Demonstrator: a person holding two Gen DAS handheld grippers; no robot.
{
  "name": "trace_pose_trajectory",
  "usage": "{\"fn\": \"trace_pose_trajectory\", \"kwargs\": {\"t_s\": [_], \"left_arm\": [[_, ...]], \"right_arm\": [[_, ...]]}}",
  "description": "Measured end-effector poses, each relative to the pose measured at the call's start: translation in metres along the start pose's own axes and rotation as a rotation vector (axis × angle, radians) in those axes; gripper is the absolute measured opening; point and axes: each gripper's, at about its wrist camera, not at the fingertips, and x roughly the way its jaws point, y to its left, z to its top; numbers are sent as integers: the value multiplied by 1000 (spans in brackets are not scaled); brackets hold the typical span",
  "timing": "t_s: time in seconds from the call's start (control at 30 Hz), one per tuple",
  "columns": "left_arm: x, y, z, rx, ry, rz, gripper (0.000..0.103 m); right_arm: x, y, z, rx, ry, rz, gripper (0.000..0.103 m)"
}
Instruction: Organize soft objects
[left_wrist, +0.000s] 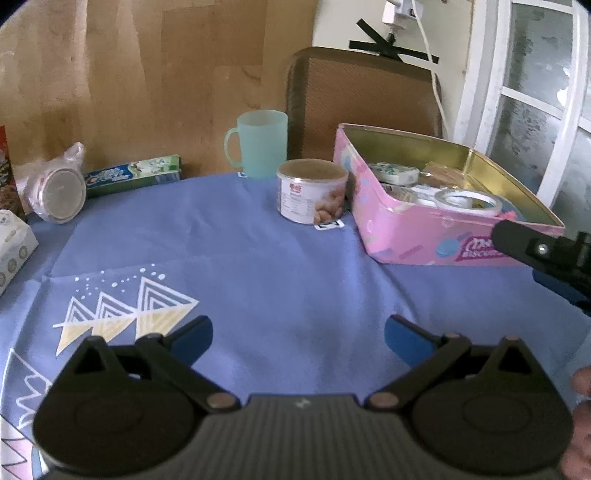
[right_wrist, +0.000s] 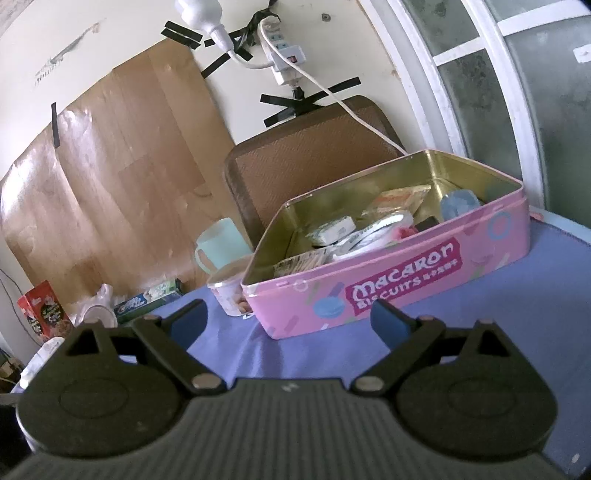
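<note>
Left tool apart, empty; right tool apart; "Macaron" tin label right-view only.

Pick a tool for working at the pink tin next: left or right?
Right, probably. The right tool is open, empty and faces the pink tin directly. The left tool, also open, points at bare blue cloth.

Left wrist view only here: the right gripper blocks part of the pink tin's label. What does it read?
Observer: In the right wrist view the label on the pink tin reads "Macaron Biscuits".
Operator: Is the right gripper carrying anything?
Observer: No. The right gripper is open with nothing between its fingers, and it points at the tin's front wall.
</note>
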Motion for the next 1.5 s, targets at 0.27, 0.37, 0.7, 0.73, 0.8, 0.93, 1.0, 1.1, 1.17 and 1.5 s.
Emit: {"fn": "trace_pose_trajectory", "kwargs": {"t_s": [0.27,0.37,0.7,0.73,0.8,0.93,1.0,1.1,1.17,1.5], "left_arm": [[2,-1,-7,6,23,-23,103],[4,-3,-8,13,37,-21,103],[10,-14,-14,57,60,-12,103],[9,-14,-14,57,58,-11,103],[9,-13,-14,51,53,-12,103],[9,-11,-12,38,43,-13,103],[7,-10,-12,33,36,-11,103],[6,-10,-12,32,32,-16,103],[6,-10,-12,38,30,-15,103],[-10,-10,-12,54,-63,-4,103]], "right_arm": [[3,-3,-6,30,0,-20,99],[2,-4,-7,40,-9,-27,100],[3,-12,-9,74,-12,-38,102],[2,-12,-9,77,-14,-39,102],[2,-13,-9,80,-17,-39,103],[3,-13,-9,79,-27,-43,103],[2,-12,-9,70,-38,-46,103],[-1,-10,-10,54,-57,-53,103],[-2,-10,-10,50,-67,-61,103],[1,-11,-11,52,-70,-82,103]]}}
